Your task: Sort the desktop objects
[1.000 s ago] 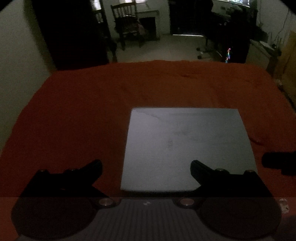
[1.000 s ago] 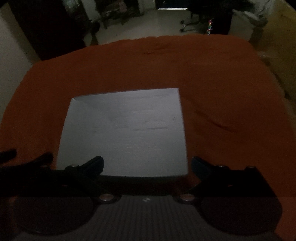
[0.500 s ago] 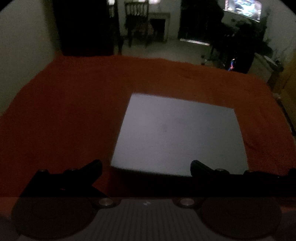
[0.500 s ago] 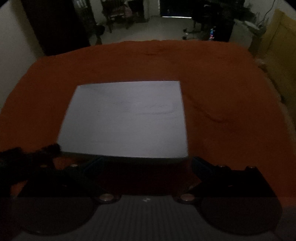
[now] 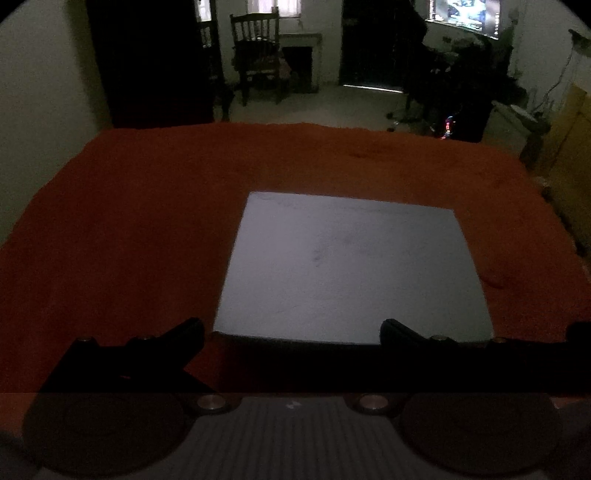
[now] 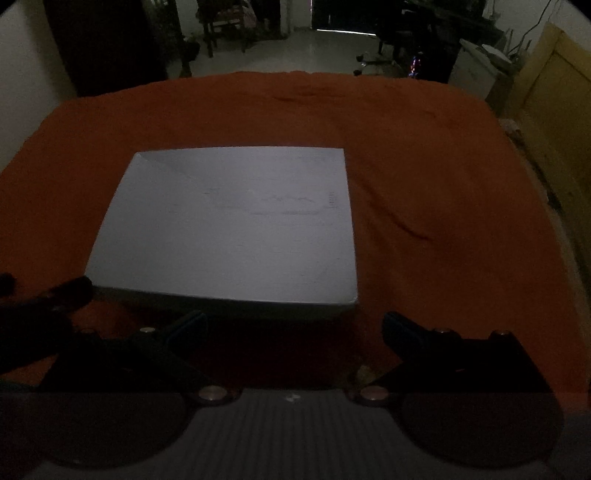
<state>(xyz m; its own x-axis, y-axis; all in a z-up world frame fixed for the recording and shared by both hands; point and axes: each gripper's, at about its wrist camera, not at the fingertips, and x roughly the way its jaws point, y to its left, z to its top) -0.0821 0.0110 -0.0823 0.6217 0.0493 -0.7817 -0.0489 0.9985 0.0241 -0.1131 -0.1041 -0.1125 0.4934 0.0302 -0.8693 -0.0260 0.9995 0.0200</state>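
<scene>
a flat, matte grey rectangular box (image 6: 229, 225) lies on fuzzy orange cloth (image 6: 424, 166), just beyond my right gripper (image 6: 293, 326) and left gripper (image 5: 291, 330), both spread wide, holding nothing.

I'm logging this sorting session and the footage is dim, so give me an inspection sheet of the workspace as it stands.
Surface: orange-red cloth, wrinkled to the right of the box.
Job's things: one flat grey box, lying closed near the middle of the cloth; faint markings on its lid, unreadable.
Clutter: nothing seen on the cloth besides the box.
Grippers: left gripper open, at the box's near edge; right gripper open, just short of the near edge; neither holds anything.
Cables: a thin wire on the far right wall, too dim to trace.
Surroundings: wooden chair, lit screen, yellowish wooden panel.
</scene>
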